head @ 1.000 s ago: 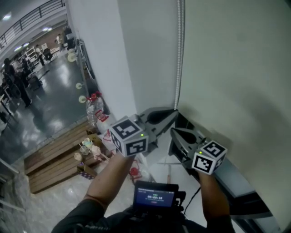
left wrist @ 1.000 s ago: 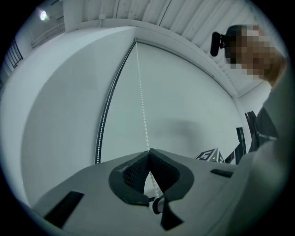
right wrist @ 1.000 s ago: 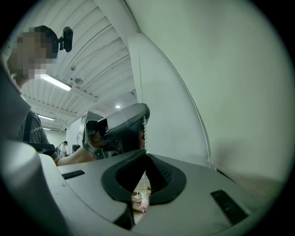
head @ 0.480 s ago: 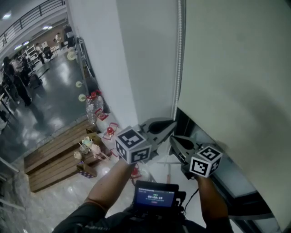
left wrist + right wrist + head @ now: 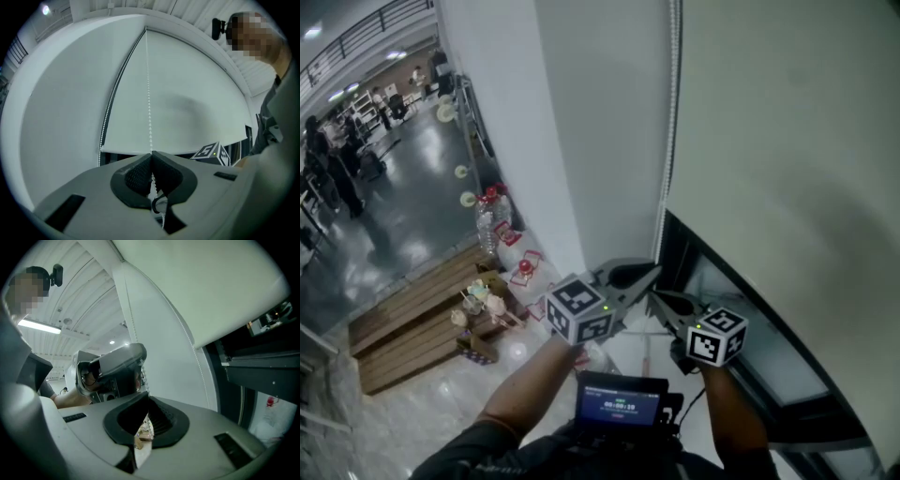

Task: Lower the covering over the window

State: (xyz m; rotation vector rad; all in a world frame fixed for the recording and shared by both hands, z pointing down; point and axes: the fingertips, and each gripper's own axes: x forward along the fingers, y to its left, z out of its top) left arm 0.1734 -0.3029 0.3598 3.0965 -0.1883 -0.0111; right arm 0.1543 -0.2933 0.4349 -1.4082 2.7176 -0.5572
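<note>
Grey glossy floor point(image 5: 394, 216) far left, wood pallets point(image 5: 403, 328) on it, bottles point(image 5: 492, 220) beside a white pillar point(image 5: 525, 131). Left gripper point(image 5: 653, 272) closed on the bead chain point(image 5: 672, 122), which hangs along the blind's left edge; in the left gripper view the beads run straight between its jaws. Right gripper point(image 5: 655, 298) just below it, jaws closed too, beads entering at the tips. White blind point(image 5: 787, 141) covers the upper window point(image 5: 773, 361); its bottom edge starts just above both grippers, with glass bare beneath.
</note>
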